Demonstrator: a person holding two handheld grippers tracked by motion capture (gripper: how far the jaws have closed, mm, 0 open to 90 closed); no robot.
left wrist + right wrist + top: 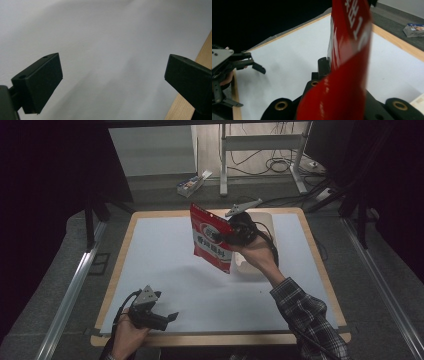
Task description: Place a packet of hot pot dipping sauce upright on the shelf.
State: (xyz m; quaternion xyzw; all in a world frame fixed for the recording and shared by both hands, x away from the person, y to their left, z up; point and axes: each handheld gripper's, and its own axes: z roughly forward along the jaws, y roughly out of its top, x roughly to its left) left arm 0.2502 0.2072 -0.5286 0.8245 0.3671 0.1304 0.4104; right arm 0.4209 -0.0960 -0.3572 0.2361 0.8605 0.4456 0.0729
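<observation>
A red snack bag (212,239) with a white label hangs in the air above the middle of the table, and my right gripper (231,236) is shut on its right edge. In the right gripper view the red bag (347,62) stands edge-on between the jaws and hides most of them. My left gripper (171,317) rests low near the table's front left edge, held by a hand. Its jaws stand wide apart in the left gripper view, where the left gripper (112,82) has nothing between its fingers, just the white mat below.
A white tray (265,222) sits on the white mat (165,265) behind and under my right hand. The wooden table edge (220,339) runs along the front. A small box (190,184) lies on the floor beyond the table, near a metal frame.
</observation>
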